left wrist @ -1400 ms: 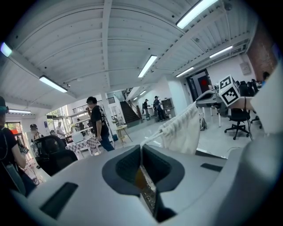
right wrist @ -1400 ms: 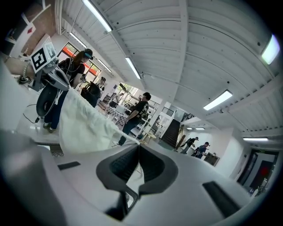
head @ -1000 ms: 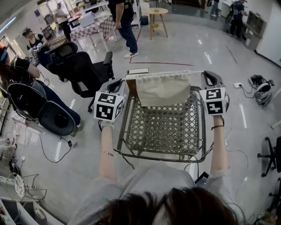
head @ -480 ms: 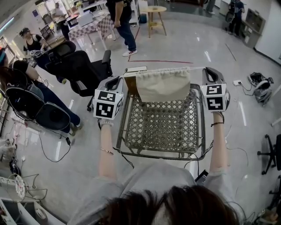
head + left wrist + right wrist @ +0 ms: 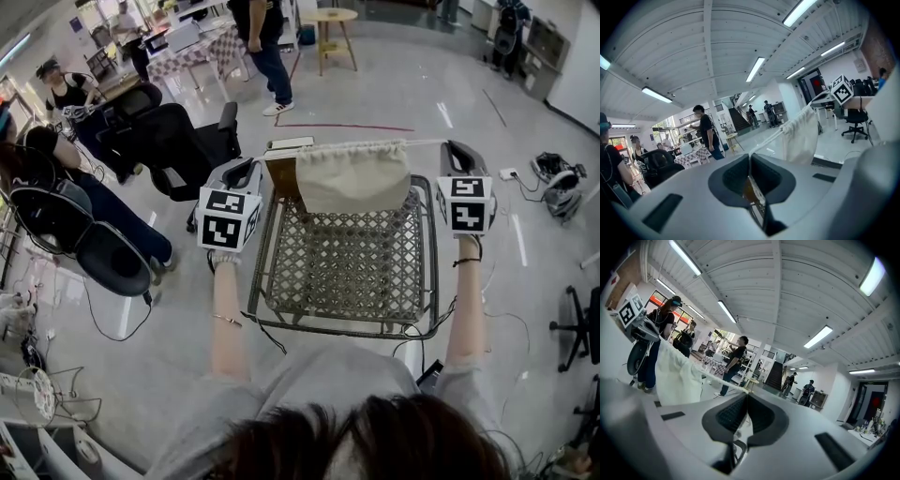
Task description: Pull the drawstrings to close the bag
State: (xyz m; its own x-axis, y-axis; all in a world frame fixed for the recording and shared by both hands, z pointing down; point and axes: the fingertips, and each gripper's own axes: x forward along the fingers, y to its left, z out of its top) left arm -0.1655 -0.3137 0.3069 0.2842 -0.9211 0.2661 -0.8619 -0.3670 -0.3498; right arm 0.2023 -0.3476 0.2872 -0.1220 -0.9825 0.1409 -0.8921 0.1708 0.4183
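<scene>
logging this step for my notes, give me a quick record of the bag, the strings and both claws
left claw: shut on the left drawstring
right claw: shut on the right drawstring
bag: cream cloth, hanging between the claws above a woven chair
bag top: puckered along the edge, does not look fully cinched
strings: taut, pulled to opposite sides

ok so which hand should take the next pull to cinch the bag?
Right, slightly. The left gripper and right gripper each clamp a taut drawstring, but office chairs crowd the left side; the right has more open floor.
</scene>
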